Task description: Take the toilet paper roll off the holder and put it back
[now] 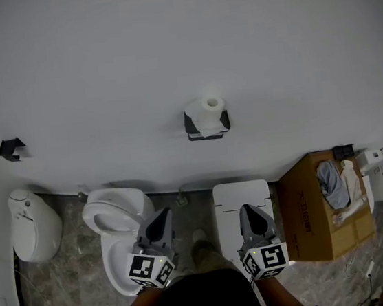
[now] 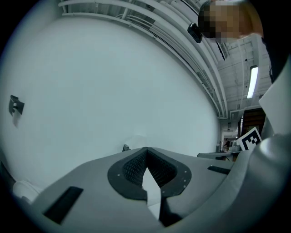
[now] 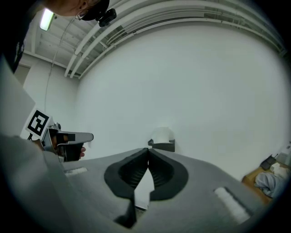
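Observation:
A white toilet paper roll [image 1: 208, 111] sits upright on a black wall holder [image 1: 207, 132] at the middle of the white wall, with a loose sheet hanging over the front. Both grippers are low and well short of it. My left gripper [image 1: 162, 215] is shut with nothing between its jaws, and my right gripper [image 1: 246, 209] is likewise shut and empty. In the right gripper view the roll [image 3: 163, 134] and holder [image 3: 164, 145] show just beyond my closed right gripper [image 3: 148, 149]. The left gripper view shows my left gripper [image 2: 146, 149] closed, with a corner of the holder [image 2: 125, 148] peeking over it.
A white toilet [image 1: 114, 225] stands below left, with a white bin [image 1: 35, 230] further left. A white cistern lid [image 1: 242, 202] is under the roll, and a cardboard box [image 1: 309, 210] with cloth is at the right. A small black bracket [image 1: 12, 148] hangs on the wall.

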The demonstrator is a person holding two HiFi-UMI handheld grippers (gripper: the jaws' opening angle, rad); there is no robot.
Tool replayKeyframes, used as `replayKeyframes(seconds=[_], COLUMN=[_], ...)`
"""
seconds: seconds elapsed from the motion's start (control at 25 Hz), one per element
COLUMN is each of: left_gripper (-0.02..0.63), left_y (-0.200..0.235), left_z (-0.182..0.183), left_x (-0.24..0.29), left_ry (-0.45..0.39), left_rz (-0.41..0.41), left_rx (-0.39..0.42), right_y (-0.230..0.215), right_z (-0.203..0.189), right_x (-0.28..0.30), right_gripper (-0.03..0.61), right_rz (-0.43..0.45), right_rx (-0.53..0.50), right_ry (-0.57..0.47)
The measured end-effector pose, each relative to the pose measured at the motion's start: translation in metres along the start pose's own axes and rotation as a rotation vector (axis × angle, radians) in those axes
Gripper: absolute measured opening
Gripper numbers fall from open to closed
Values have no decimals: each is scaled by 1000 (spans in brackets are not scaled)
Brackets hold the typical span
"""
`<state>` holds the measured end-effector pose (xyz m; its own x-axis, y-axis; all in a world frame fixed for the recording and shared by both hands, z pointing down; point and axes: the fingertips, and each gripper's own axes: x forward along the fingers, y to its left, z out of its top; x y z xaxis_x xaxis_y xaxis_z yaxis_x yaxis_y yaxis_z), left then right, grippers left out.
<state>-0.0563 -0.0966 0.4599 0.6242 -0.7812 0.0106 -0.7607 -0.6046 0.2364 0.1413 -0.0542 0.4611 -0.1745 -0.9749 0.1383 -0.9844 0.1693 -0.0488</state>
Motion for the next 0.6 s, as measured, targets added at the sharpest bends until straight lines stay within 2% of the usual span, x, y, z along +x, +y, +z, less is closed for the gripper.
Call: replayKeyframes(seconds=[0.16, 0.6], left_gripper=[15, 15], left_y=[-1, -3], left_z=[-2, -3], left_x=[-6, -10], left_ry=[9, 9], left_rz=[21, 26], left_rx=[-6, 41], right_y=[1, 9], right_z=[2, 15], right_x=[-8, 4], right_gripper=[0, -3], right_rz=[-4, 20], right_rx=[-7, -75], right_ry=[-9, -9])
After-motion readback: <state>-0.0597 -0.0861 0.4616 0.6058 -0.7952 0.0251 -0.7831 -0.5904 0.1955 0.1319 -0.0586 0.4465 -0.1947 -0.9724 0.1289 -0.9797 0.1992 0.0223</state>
